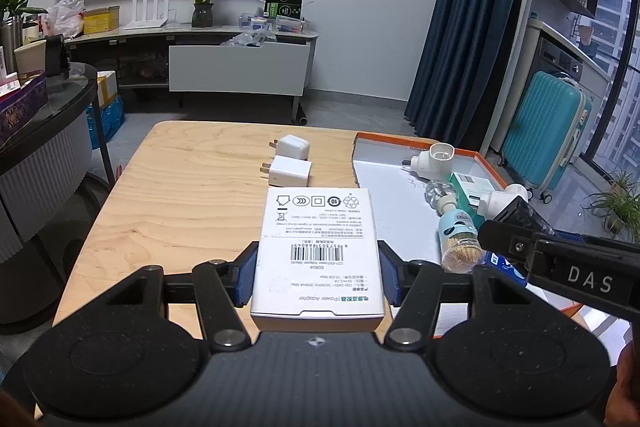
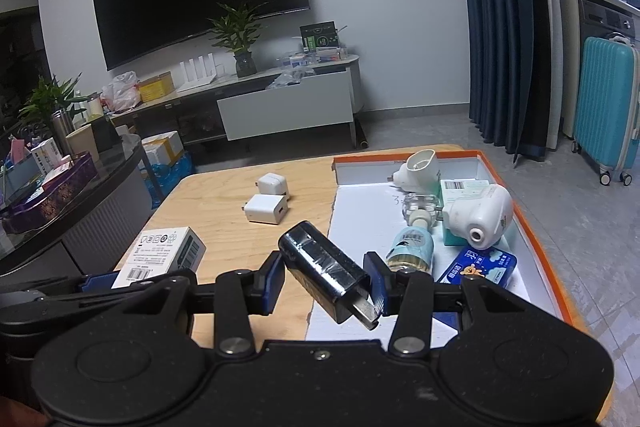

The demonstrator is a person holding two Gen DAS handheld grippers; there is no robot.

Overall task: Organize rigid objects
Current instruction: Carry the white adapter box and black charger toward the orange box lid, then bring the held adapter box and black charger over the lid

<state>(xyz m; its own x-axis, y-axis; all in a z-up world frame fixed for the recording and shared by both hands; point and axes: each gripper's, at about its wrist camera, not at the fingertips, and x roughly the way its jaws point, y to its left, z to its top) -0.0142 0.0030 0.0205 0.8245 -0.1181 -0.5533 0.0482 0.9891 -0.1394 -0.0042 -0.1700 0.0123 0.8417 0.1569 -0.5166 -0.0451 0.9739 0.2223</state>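
While the left gripper (image 1: 318, 277) pinches a white power adapter box (image 1: 316, 251) barcode-up above the wooden table (image 1: 180, 195), the right gripper (image 2: 325, 277) clamps a glossy black plug adapter (image 2: 326, 269), prongs toward the camera, tilted beside the orange-rimmed tray (image 2: 532, 227); two white chargers (image 1: 289, 159) lie beyond, a dark TV (image 2: 200, 3) behind

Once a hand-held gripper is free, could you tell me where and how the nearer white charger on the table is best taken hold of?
Grip the nearer white charger across its two flat side faces, at mid-body, coming from above. It lies flat on the wooden table with its prongs pointing left. The farther white charger sits close behind it, apparently touching, so closing the fingers front-to-back would likely bump that one; its other sides look clear.
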